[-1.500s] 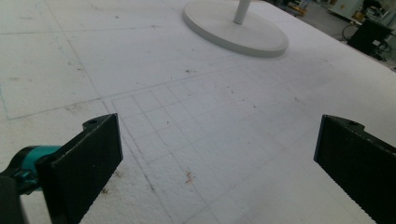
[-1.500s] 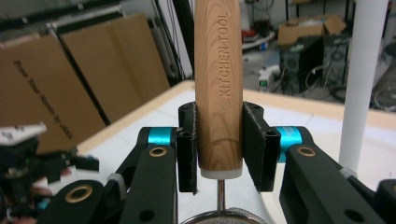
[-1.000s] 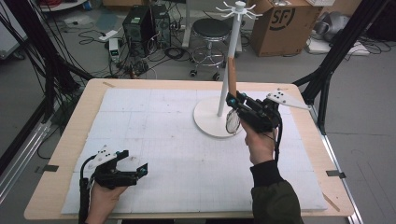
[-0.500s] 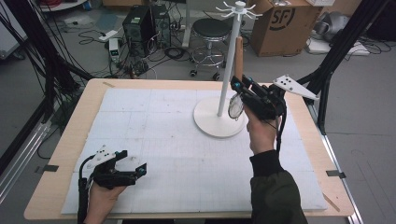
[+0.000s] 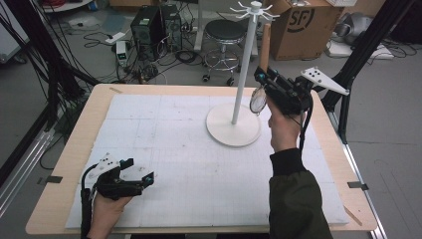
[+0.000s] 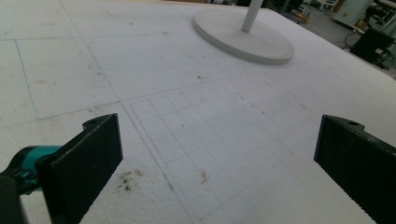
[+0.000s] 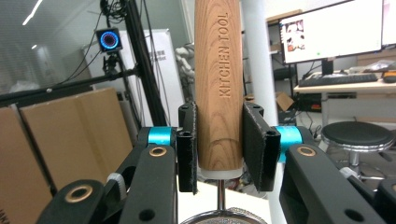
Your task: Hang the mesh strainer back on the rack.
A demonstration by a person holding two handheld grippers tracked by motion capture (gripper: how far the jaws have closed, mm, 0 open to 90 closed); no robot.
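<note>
in the high view the right gripper [image 5: 263, 79] is at the upper right of the frame, lifted above the table [image 5: 64, 184], close beside the thin pole of the white stand [image 5: 233, 130]. its jaws are pressed on the wooden handle [image 7: 218, 84] of a kitchen tool; in the right gripper view the handle stands upright in the center, with the words "kitchen tool" on it. under the handle a round metal mesh part [image 5: 258, 101] hangs, just beside the pole. the left gripper [image 5: 138, 172] is at the lower left of the frame, low over the white foam mat [image 5: 164, 139]. its jaws are wide apart with nothing between them.
</note>
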